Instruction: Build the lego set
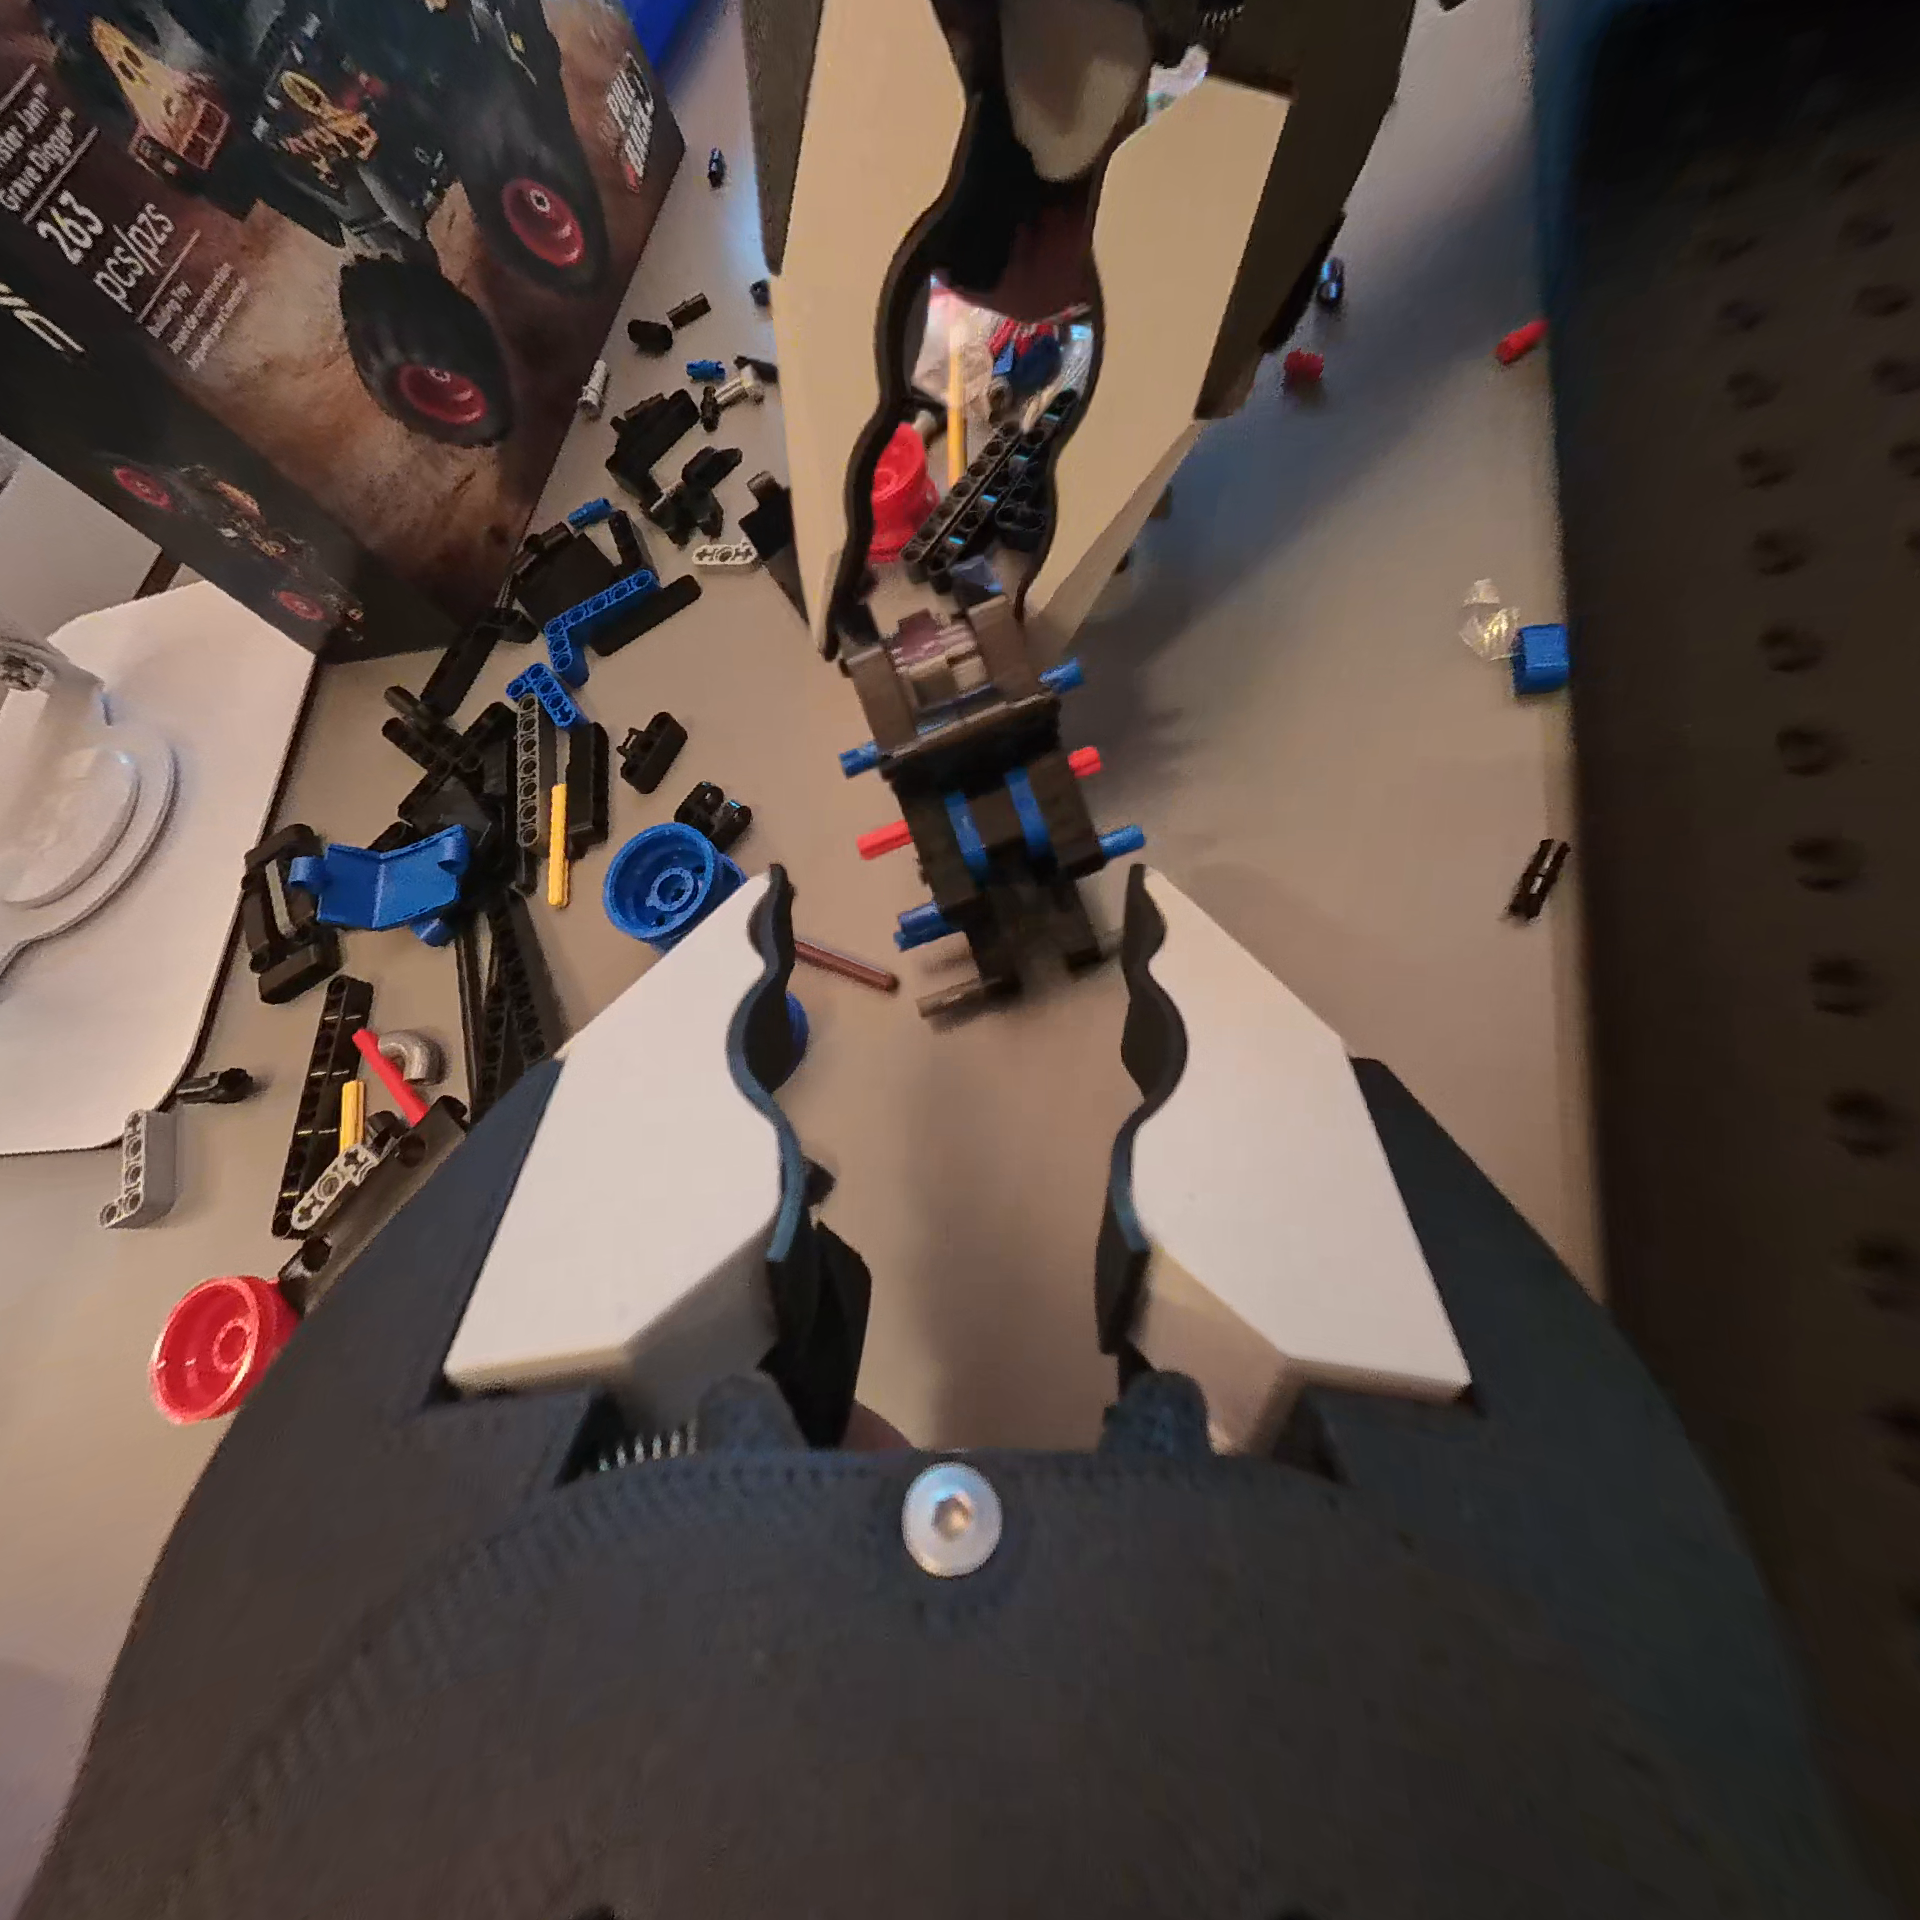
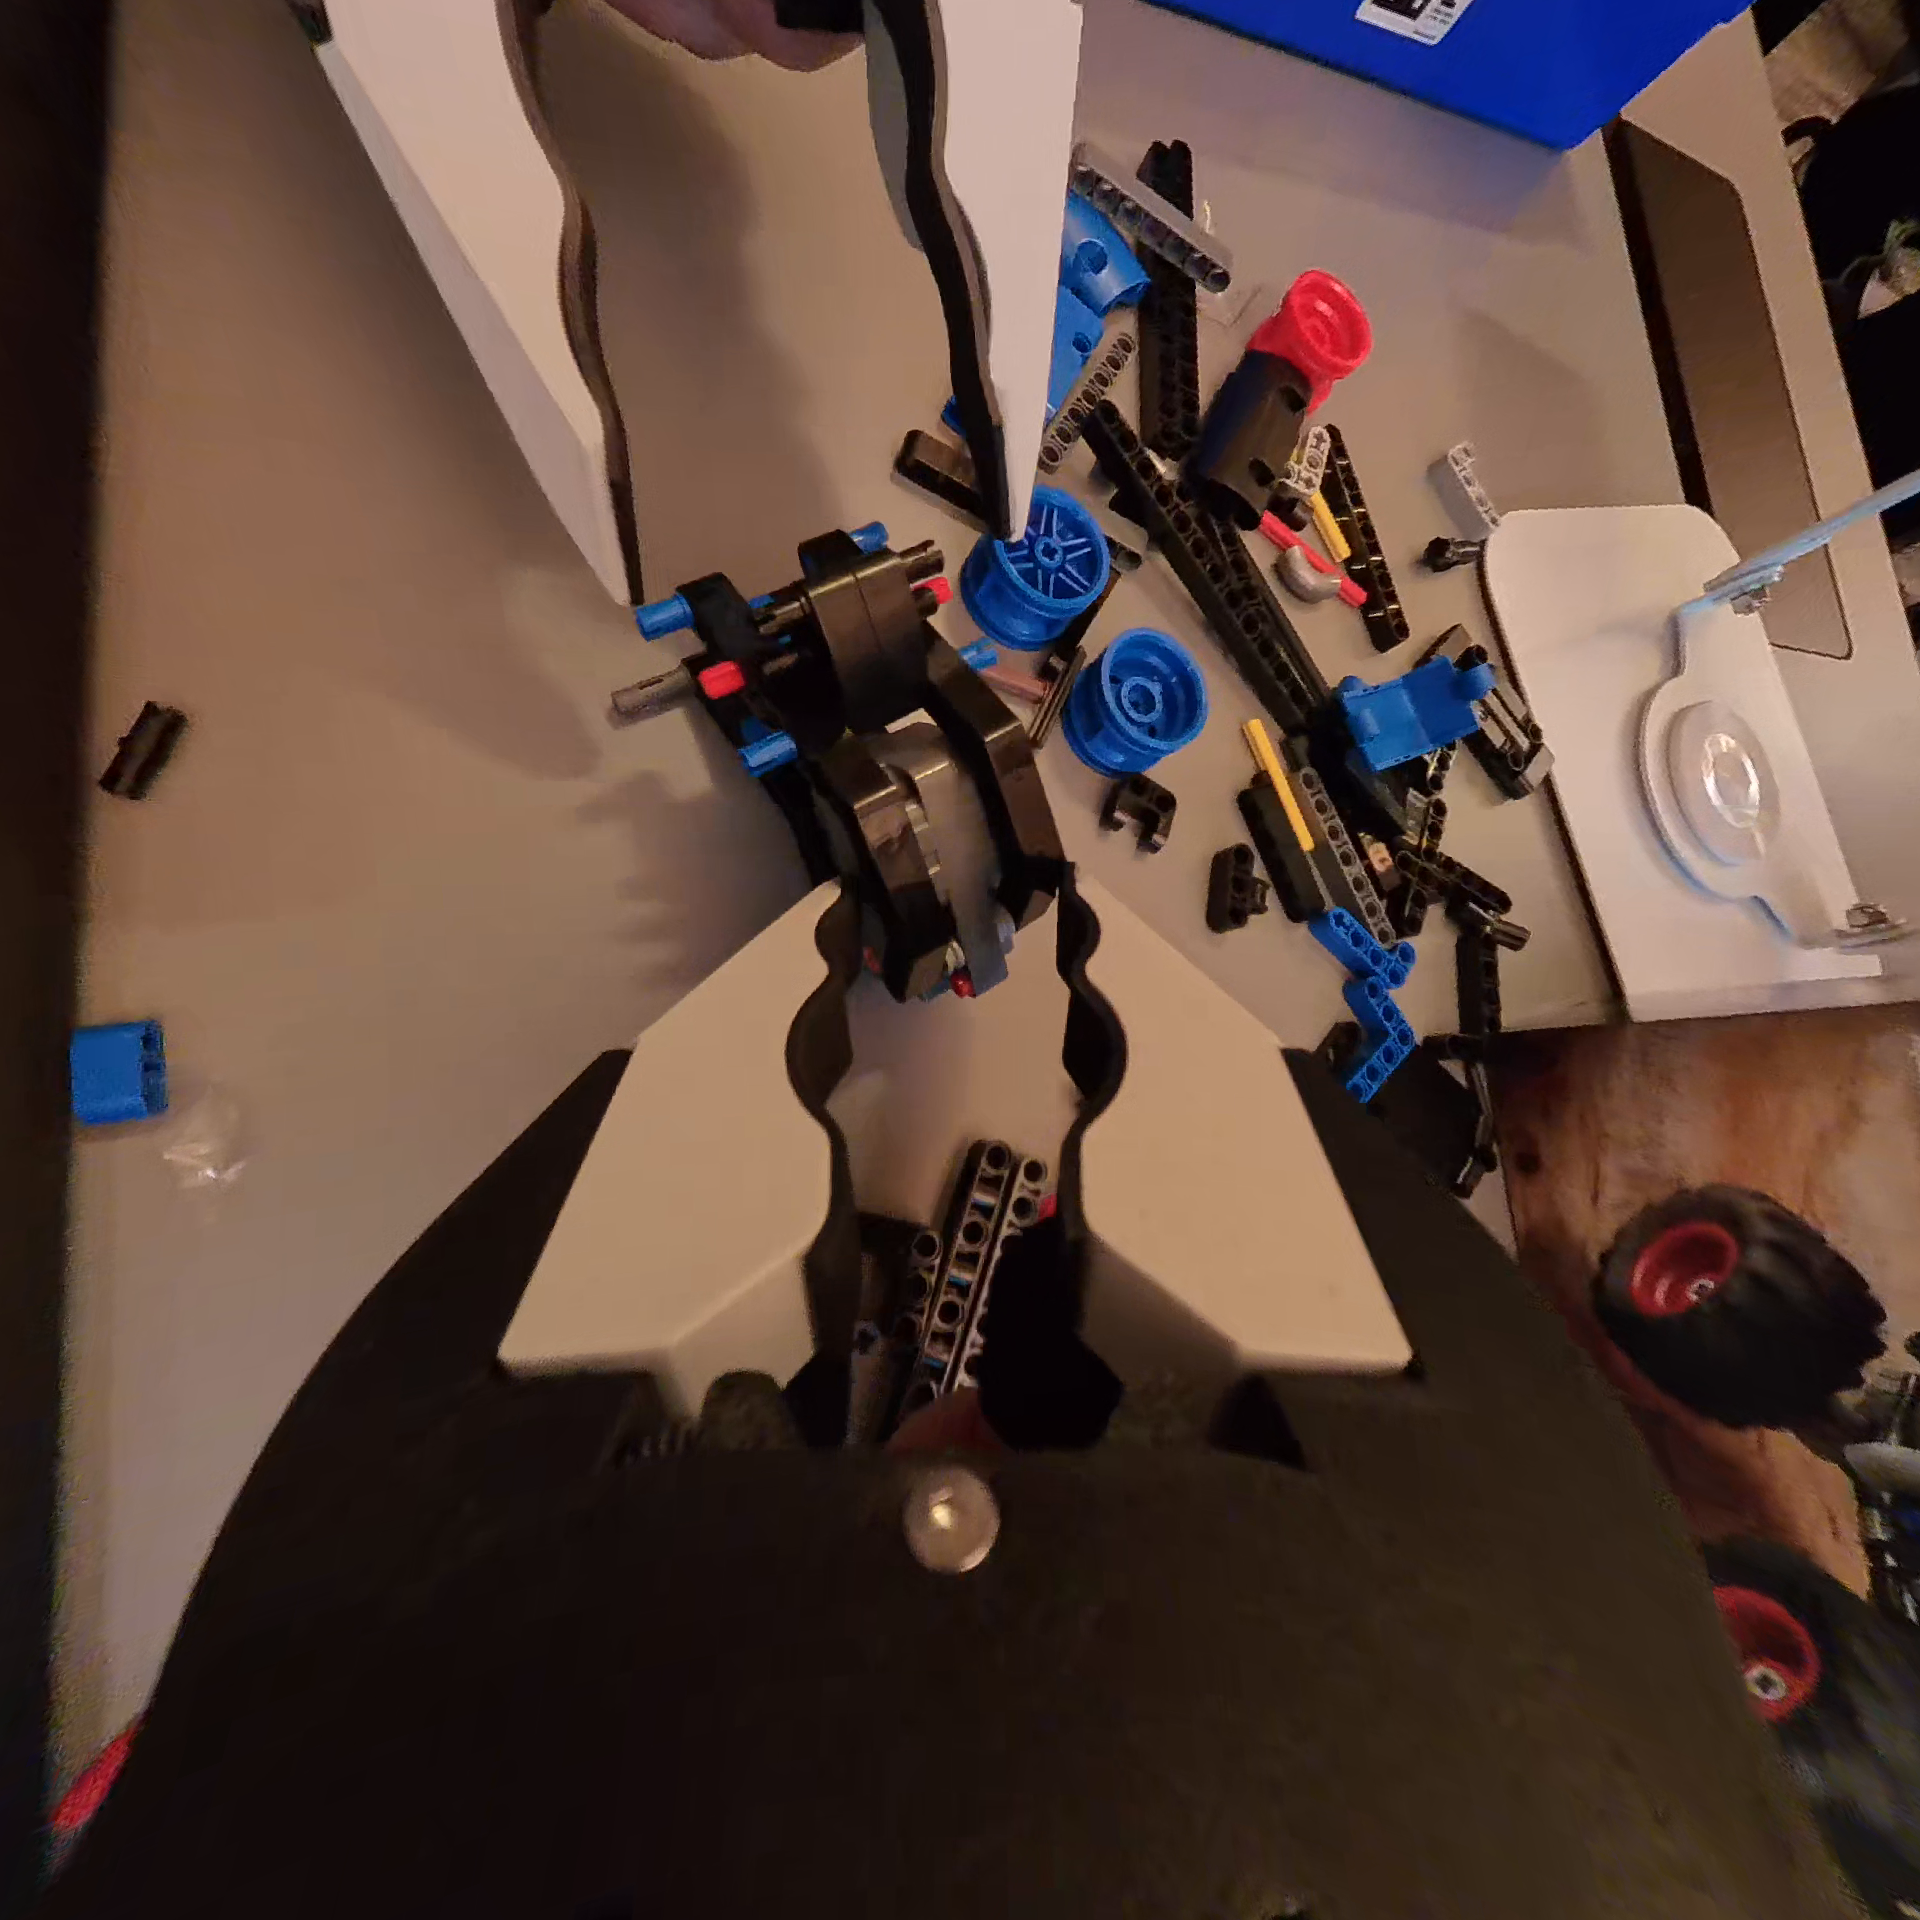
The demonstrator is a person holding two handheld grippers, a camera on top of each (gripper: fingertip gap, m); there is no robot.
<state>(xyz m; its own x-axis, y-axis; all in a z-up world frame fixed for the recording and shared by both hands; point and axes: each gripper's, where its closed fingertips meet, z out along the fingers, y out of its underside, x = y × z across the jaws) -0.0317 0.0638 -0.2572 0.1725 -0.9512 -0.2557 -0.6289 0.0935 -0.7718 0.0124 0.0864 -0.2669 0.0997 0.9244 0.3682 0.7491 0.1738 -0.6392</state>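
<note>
Your right gripper (image 2: 951, 914) clamps the black chassis assembly (image 2: 883, 727) by one end — steadying it above the counter (image 2: 416, 779) — while your left gripper (image 1: 956, 883) hovers released, ready to add parts.

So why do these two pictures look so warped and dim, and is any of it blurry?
Left wrist view: the wide lens bends the set's box and the edges smear; the assembly looks slightly blurred. Right wrist view: warmer, dimmer light, the grippers throw soft shadows on the table, and the corners blur while the blue wheels stay fairly sharp.
</note>
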